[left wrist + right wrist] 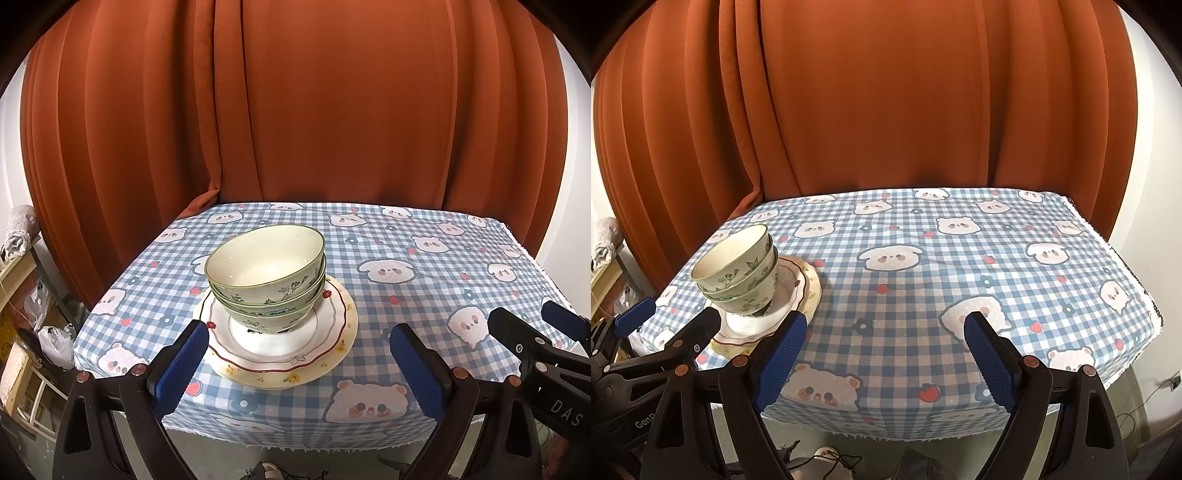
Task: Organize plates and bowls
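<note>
Three green-rimmed bowls sit nested one inside another, pale cream inside, with dark leafy sprigs painted on their celadon-green outer walls; the stack leans a little toward the left. The bowls rest on a white plate with a wavy red line round its rim and small red berries, and that plate lies on a wider cream plate edged with tiny yellow flowers. The whole pile stands on the left half of the table, toward its near edge, on a blue-and-white gingham tablecloth printed with cartoon bear faces, strawberries and little flowers. A rust-orange curtain hangs behind the far edge.

The left gripper hovers at the near edge just in front of the pile, its blue-padded fingers spread wide with nothing between them; the left pad overlaps the plates' near-left rim in view, though I can't tell if it touches. The right gripper hangs over the bare cloth to the right of the pile, jaws likewise wide apart and empty.
</note>
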{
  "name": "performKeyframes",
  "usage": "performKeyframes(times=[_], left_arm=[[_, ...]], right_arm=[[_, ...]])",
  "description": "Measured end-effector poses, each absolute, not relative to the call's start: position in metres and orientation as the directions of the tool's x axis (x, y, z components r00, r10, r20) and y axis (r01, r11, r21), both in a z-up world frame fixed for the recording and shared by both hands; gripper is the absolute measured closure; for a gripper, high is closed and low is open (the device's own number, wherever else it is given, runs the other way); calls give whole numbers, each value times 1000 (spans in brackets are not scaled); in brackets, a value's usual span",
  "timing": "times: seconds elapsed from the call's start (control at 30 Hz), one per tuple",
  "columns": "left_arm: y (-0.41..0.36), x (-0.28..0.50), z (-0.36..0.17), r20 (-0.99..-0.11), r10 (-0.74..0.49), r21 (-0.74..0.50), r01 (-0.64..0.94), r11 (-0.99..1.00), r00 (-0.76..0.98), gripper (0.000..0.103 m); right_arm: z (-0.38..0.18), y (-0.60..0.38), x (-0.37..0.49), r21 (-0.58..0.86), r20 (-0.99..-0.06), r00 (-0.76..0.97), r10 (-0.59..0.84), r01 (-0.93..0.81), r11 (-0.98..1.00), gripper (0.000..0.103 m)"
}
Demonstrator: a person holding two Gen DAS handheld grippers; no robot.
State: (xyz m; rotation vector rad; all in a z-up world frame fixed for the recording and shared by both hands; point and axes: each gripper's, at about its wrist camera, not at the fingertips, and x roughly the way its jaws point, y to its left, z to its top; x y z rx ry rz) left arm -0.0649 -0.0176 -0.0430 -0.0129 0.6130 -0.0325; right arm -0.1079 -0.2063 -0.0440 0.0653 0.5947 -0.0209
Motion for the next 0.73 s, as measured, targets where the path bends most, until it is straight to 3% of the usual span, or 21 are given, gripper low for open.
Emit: performKeyframes(times=[0.73], left_arm=[[-23, -64, -45, -584, -49, -28, 40, 999, 810, 4]], right_arm=[[-46, -215, -108, 58, -568, 823, -7, 49, 997, 14]])
